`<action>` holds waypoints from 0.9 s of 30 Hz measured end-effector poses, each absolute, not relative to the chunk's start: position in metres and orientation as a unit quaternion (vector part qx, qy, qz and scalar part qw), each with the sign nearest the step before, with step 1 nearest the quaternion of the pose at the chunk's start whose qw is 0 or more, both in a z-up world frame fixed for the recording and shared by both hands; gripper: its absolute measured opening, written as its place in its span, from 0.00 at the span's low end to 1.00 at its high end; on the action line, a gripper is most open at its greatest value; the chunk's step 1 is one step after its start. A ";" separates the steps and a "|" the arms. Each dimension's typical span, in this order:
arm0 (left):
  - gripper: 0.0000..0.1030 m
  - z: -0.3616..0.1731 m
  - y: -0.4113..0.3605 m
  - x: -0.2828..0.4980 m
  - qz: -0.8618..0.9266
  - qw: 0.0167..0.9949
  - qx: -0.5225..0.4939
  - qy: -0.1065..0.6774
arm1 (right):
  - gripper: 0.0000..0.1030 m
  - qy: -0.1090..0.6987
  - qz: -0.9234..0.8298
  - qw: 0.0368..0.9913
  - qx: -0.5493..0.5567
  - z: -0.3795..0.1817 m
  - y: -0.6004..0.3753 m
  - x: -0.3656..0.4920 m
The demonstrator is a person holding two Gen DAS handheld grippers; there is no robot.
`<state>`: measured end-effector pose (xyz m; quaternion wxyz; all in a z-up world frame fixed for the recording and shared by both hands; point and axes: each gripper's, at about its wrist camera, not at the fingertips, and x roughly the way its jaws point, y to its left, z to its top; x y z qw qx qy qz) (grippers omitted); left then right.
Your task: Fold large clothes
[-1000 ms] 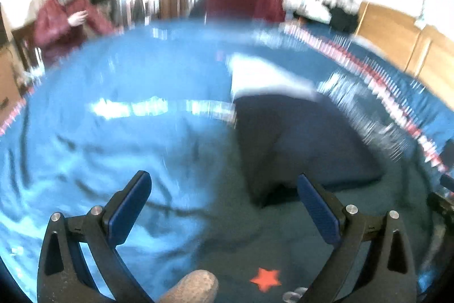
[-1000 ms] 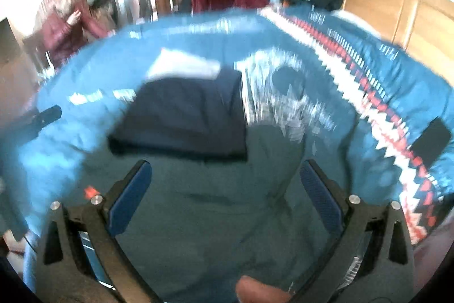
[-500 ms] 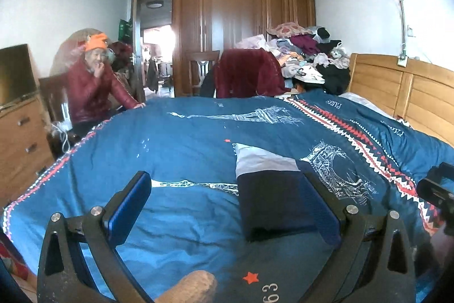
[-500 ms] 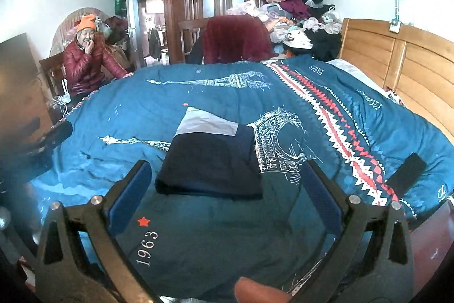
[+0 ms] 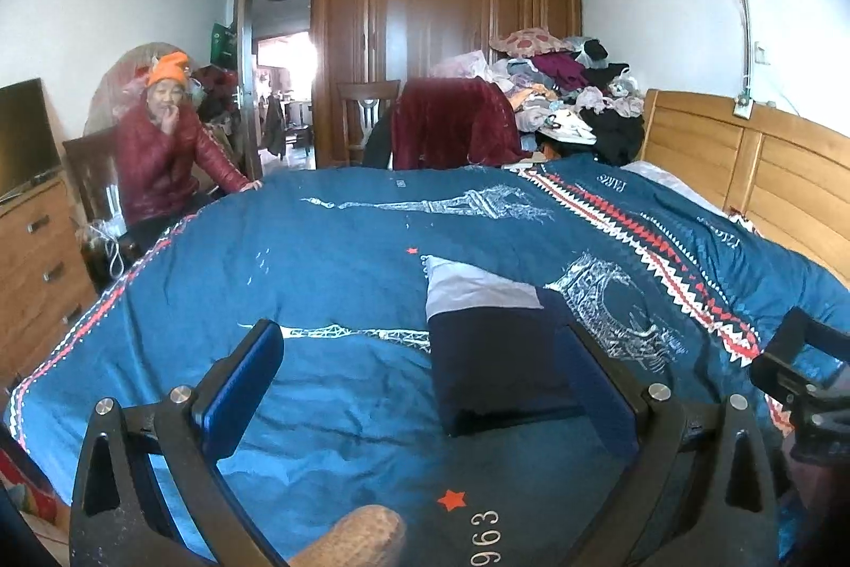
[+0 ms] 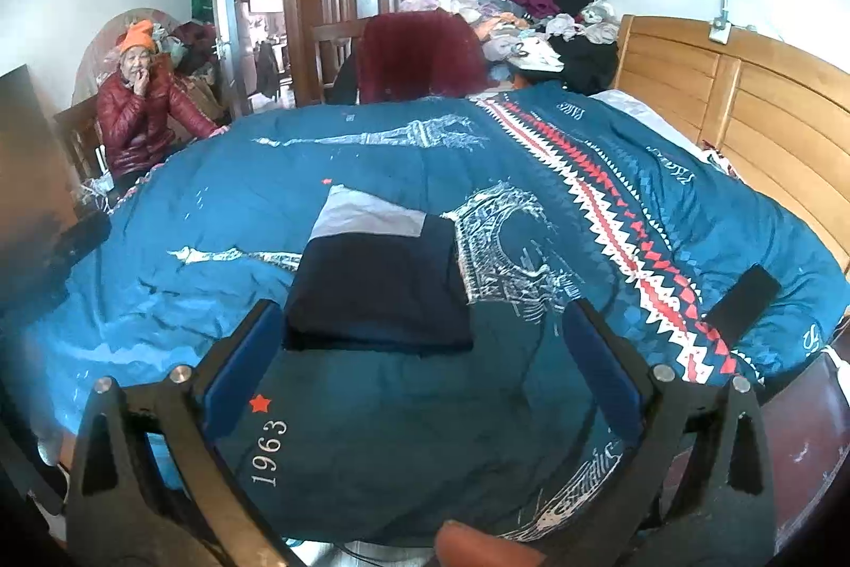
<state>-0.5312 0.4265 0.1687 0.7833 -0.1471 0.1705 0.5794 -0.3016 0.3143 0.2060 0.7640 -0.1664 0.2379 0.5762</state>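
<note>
Nearby, a black phone [image 6: 744, 304] (flat) flanks the folded garment [image 6: 380, 288].

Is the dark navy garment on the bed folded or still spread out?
Folded. The navy garment lies as a compact rectangle with straight edges on the blue quilt, a pale panel showing at its far end.

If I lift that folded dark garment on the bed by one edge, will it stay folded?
Probably not: the folded dark garment looks like soft cloth in loose layers, so it would likely droop and unfold. Its pale layer already peeks out. It lies flat, so it shouldn't roll.
</note>
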 end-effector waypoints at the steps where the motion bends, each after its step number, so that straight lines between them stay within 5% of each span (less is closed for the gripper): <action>1: 1.00 0.170 0.426 -0.531 0.581 0.783 -0.146 0.168 | 1.00 0.236 0.576 0.766 -0.164 0.208 0.314 -0.301; 27: 1.00 0.149 0.444 -0.522 0.580 0.771 -0.160 0.207 | 1.00 0.260 0.574 0.751 -0.194 0.182 0.325 -0.293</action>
